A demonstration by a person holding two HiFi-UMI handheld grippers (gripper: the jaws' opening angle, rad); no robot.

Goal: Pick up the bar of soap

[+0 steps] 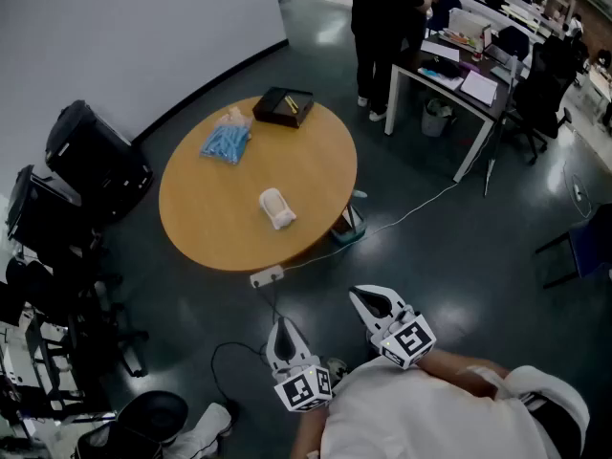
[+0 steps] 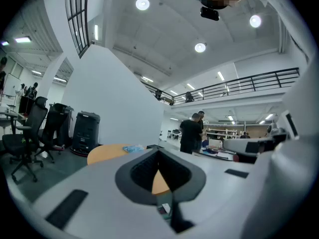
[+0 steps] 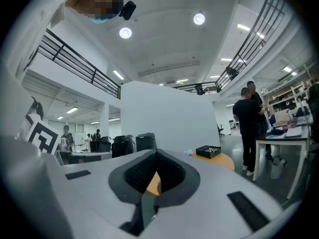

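Note:
The bar of soap (image 1: 276, 208) is a pale, rounded block lying near the middle of the round wooden table (image 1: 210, 213). Both grippers are held low and close to my body, well short of the table's near edge. My left gripper (image 1: 279, 326) points toward the table with its jaws together and nothing between them; the left gripper view shows its tips (image 2: 159, 151) meeting over the tabletop (image 2: 107, 151). To its right, my right gripper (image 1: 367, 298) is likewise shut and empty, its tips (image 3: 156, 152) closed in the right gripper view.
A blue packet (image 1: 227, 142) and a black box (image 1: 283, 106) lie on the table's far side. Black cases and office chairs (image 1: 91, 165) crowd the left. A person (image 1: 382, 27) stands by a desk (image 1: 459, 79) beyond. A power strip (image 1: 268, 276) and cable lie on the floor.

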